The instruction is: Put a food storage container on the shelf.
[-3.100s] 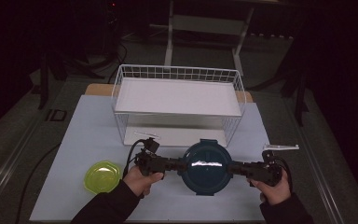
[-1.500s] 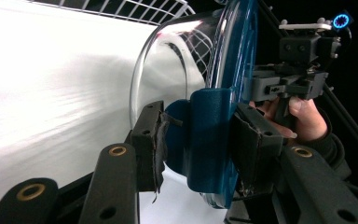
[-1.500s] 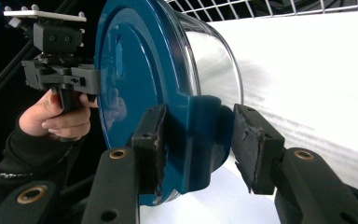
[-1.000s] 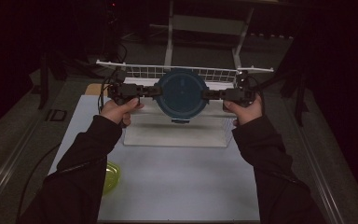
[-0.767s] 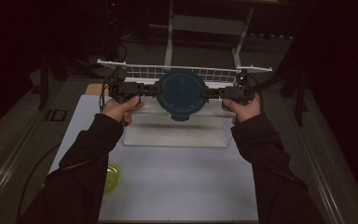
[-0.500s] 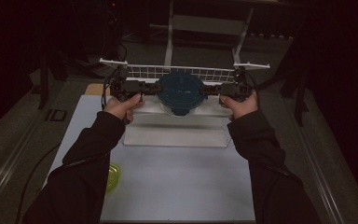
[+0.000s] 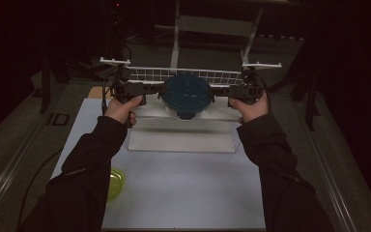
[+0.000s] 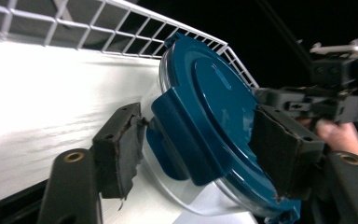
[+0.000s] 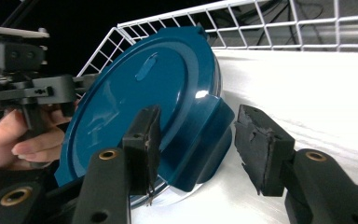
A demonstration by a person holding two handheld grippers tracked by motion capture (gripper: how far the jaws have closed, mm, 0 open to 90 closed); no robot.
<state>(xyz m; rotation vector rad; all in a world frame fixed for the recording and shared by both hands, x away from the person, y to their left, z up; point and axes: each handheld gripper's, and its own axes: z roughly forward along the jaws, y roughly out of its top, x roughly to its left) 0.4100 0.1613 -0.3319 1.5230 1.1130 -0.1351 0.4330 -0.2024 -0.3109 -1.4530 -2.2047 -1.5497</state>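
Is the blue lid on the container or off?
On: the blue lid covers the clear container, its side clip folded down over the rim.

One blue-lidded container (image 7: 187, 94), one wire basket (image 7: 183, 75), one green lid (image 7: 116, 182).

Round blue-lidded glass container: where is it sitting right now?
In the high view the round blue-lidded glass container rests inside the white wire basket, centred near its back wall, between the left claw and right claw.

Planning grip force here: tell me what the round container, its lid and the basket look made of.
Lid: glossy teal plastic, judging by sharp highlights and moulded clip tabs. Container body: clear and shiny, glass or hard plastic; the look leaves it open. Basket: thin white wire grid, probably coated metal.
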